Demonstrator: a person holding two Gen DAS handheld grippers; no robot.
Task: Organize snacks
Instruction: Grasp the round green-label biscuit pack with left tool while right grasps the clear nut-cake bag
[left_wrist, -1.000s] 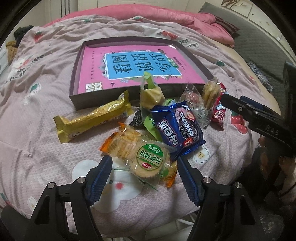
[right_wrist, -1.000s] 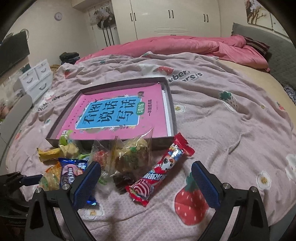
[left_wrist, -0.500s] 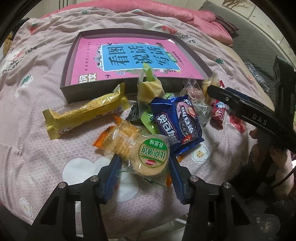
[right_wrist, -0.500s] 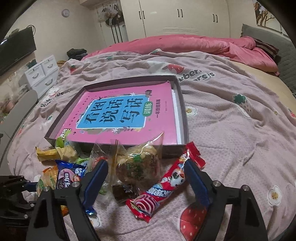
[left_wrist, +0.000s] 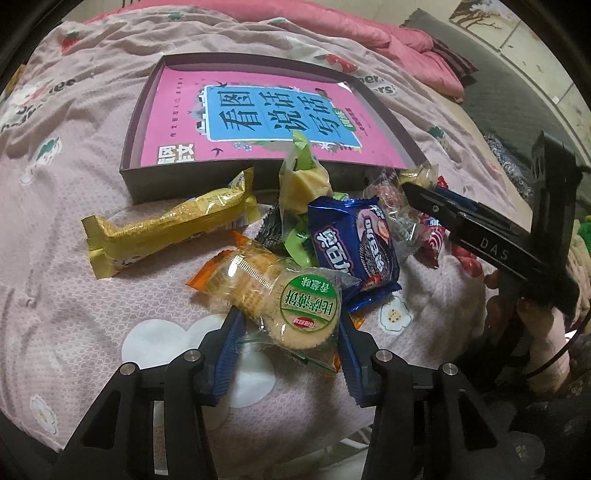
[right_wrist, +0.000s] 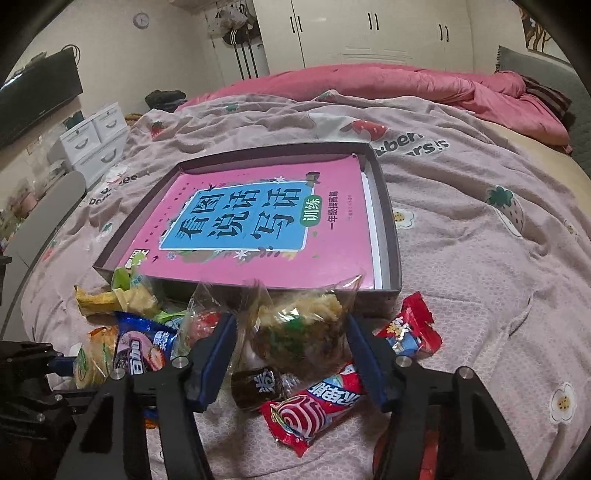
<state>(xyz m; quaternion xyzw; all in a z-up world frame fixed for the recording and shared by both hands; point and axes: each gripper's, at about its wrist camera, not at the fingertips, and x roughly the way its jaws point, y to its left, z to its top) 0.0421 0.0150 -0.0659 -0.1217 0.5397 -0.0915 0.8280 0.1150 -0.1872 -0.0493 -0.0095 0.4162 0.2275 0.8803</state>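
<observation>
Snack packs lie heaped on the pink bedspread in front of a shallow grey box (right_wrist: 392, 236) that holds a pink book (right_wrist: 258, 229). My left gripper (left_wrist: 290, 318) is closing around a round cracker pack with a green label (left_wrist: 306, 306); both blue pads touch its wrapper. My right gripper (right_wrist: 291, 319) is closing around a clear bag of brown and green snack (right_wrist: 299, 332), and its pads meet the bag's sides. A blue cookie pack (left_wrist: 354, 243), a long yellow pack (left_wrist: 166, 229) and a red candy pack (right_wrist: 314, 402) lie loose nearby.
A pink quilt (right_wrist: 406, 81) is bunched at the far end of the bed. White drawers (right_wrist: 92, 136) and a TV (right_wrist: 37, 99) stand at the left of the room, wardrobes (right_wrist: 369, 33) behind. The bed edge runs just below both grippers.
Both grippers have narrowed from wide open. The left fingers have come in against the cracker pack, the right fingers against the clear snack bag. Neither pack has left the bed.
</observation>
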